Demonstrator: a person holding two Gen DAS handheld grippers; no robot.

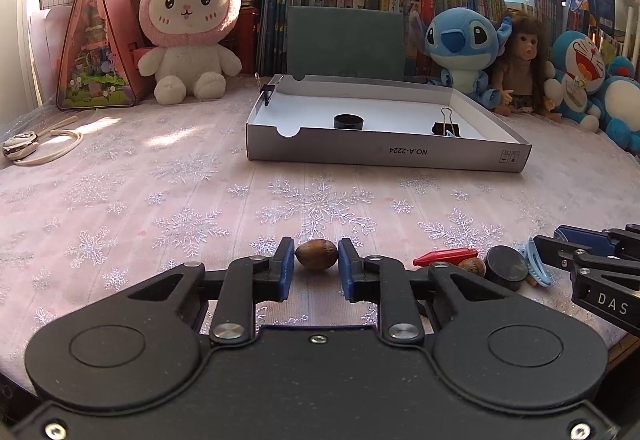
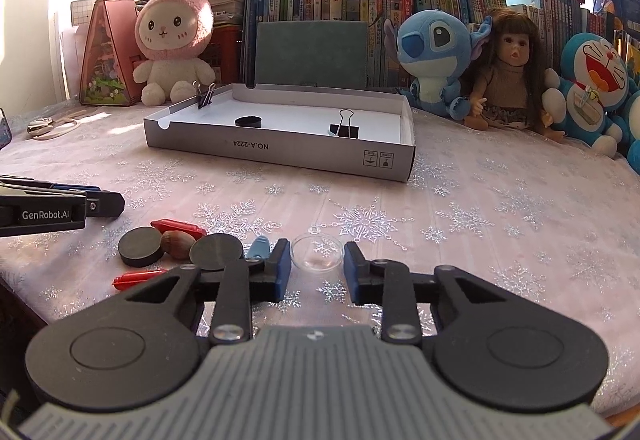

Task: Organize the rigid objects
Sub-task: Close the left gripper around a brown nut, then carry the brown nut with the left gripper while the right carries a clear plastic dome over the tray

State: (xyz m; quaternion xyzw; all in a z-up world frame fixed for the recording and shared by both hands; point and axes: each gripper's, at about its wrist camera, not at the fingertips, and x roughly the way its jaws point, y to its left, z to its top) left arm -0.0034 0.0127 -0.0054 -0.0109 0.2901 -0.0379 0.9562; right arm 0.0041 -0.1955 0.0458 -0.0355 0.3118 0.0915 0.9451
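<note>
My left gripper [image 1: 316, 258] is shut on a brown nut [image 1: 316, 255] low over the tablecloth. My right gripper [image 2: 317, 258] stands open around a small clear round dish [image 2: 317, 253] that rests on the cloth, its pads just apart from the rim. Left of it lie two black discs [image 2: 140, 245], another brown nut [image 2: 177, 243], two red pieces [image 2: 178, 227] and a light blue clip [image 2: 258, 246]. The shallow grey box [image 1: 384, 156] farther back holds a black ring [image 1: 348, 121] and a black binder clip [image 1: 446, 127]; another clip [image 2: 205, 95] grips its far left wall.
Plush toys, a doll [image 2: 506, 72] and rows of books line the back of the table. A pink triangular house model [image 1: 98, 48] stands at the back left. A strap with a metal piece [image 1: 24, 146] lies at the left edge.
</note>
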